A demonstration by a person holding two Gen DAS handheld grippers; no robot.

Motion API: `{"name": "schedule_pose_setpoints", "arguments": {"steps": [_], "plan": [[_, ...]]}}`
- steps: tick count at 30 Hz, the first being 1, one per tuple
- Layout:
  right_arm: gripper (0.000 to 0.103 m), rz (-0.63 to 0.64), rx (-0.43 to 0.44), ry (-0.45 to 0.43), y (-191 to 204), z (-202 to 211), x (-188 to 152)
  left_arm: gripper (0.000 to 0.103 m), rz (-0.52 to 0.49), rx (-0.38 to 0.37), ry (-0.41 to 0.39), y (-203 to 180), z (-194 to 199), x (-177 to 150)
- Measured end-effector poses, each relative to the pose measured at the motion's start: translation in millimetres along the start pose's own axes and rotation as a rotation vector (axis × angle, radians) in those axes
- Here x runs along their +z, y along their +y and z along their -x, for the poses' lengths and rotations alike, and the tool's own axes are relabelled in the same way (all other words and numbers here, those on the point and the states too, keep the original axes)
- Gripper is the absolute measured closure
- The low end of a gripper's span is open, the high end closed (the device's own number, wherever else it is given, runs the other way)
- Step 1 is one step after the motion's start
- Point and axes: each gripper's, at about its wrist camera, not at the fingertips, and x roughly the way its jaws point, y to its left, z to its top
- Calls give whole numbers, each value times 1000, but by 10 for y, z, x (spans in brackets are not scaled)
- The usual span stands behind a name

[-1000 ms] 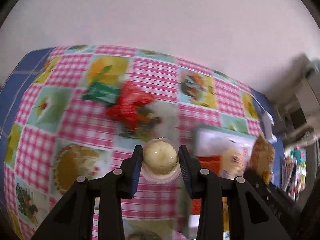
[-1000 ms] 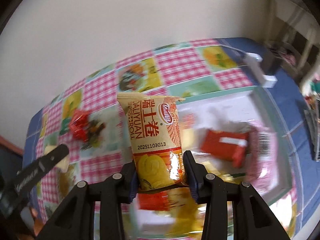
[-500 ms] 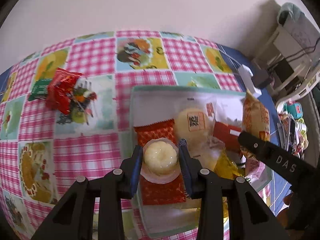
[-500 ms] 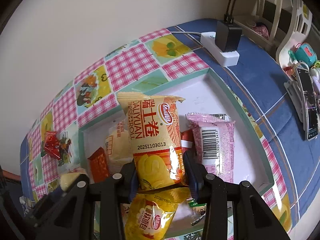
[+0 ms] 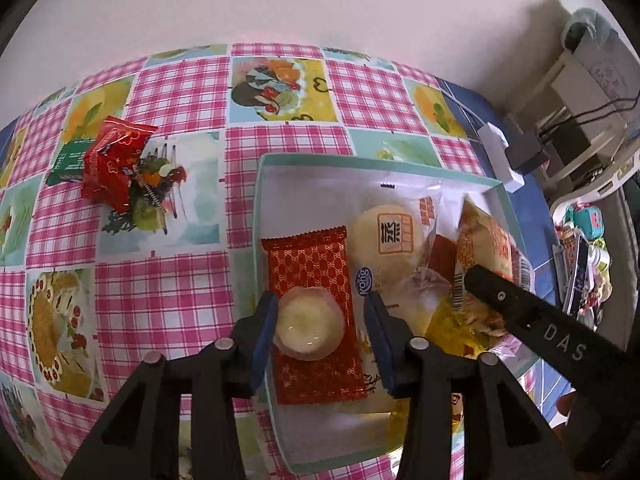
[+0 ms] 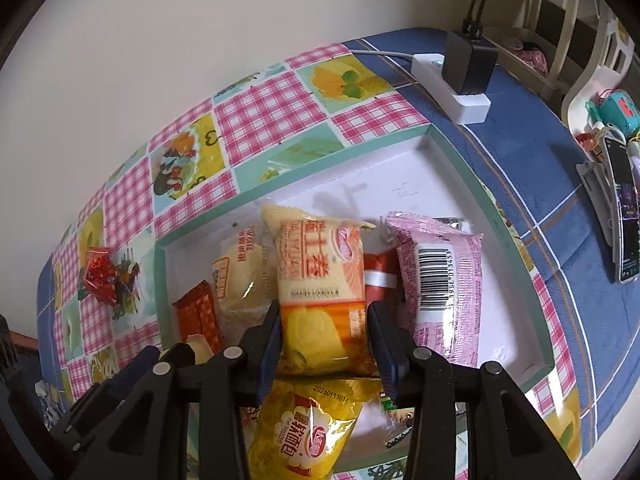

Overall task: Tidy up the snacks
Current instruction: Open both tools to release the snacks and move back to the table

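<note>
A teal-rimmed white tray [image 5: 360,160] holds several snack packets. My left gripper [image 5: 320,336] hangs over its left end with its jaws opening. A pale jelly cup [image 5: 310,326] sits between them on a red patterned packet [image 5: 316,264], and a gap shows at the right pad. My right gripper [image 6: 324,344] is also opening. The orange Swiss roll packet [image 6: 320,272] stands blurred between its pads, tipping into the tray [image 6: 460,168] beside a pink packet [image 6: 440,288]. A yellow bread packet [image 6: 312,424] lies under the right gripper.
Red snack packs [image 5: 112,160] and a green one lie on the checked tablecloth left of the tray. A wrapped round bun [image 5: 384,236] is in the tray's middle. A white power strip [image 6: 452,80] with a black charger and a phone [image 6: 622,216] lie on the blue cloth to the right.
Both grippers came over the tray and sank toward it. The left jaws have parted from the jelly cup, which now rests on the red packet. The Swiss roll packet has slipped lower and tilted away.
</note>
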Motion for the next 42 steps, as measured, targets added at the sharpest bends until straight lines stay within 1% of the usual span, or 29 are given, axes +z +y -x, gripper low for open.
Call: {"name": "schedule_pose_setpoints", "arguments": {"steps": [2, 3, 4, 6, 7, 8, 10, 11, 13, 14, 16, 19, 22, 27, 30, 32, 33, 34, 35, 42], "plan": [[47, 11, -2, -5, 14, 9, 3, 51, 17, 13, -1, 35, 34, 15], [44, 17, -1, -6, 23, 13, 3, 49, 25, 23, -1, 48, 36, 29], [44, 22, 1, -7, 33, 15, 3, 47, 39, 40, -2, 81, 56, 37], [41, 28, 1, -8, 44, 21, 4, 36, 69, 69, -8, 149, 91, 47], [38, 35, 0, -10, 54, 26, 4, 34, 83, 82, -13, 188, 106, 60], [36, 41, -1, -12, 59, 29, 7, 32, 102, 108, -21, 242, 135, 68], [28, 55, -6, -19, 83, 39, 7, 31, 131, 156, -35, 327, 170, 81], [27, 61, -5, -22, 94, 40, 8, 30, 151, 182, -47, 389, 201, 84], [21, 73, -3, -26, 117, 39, 5, 21, 185, 217, -67, 494, 245, 91], [20, 78, -2, -27, 129, 37, 2, 15, 199, 232, -74, 534, 261, 94], [16, 86, -2, -29, 151, 35, -3, 14, 232, 264, -88, 641, 297, 90], [14, 97, -3, -30, 179, 30, -10, 9, 268, 298, -93, 776, 303, 82], [14, 107, -3, -29, 206, 28, -21, 9, 296, 327, -97, 880, 322, 66], [12, 121, 2, -33, 245, 32, -29, 9, 325, 345, -109, 983, 374, 39], [6, 129, 4, -39, 263, 44, -32, 9, 334, 357, -114, 1019, 383, 30], [4, 134, 3, -45, 277, 54, -33, 9, 345, 362, -118, 1047, 390, 22], [3, 139, 3, -47, 290, 59, -37, 7, 355, 364, -121, 1068, 397, 17], [0, 143, 5, -49, 302, 60, -39, 5, 366, 366, -123, 1083, 402, 11], [0, 147, 8, -49, 312, 60, -40, 0, 375, 369, -126, 1100, 411, 5], [0, 166, 11, -55, 357, 55, -50, 0, 383, 390, -145, 1160, 455, 4]]}}
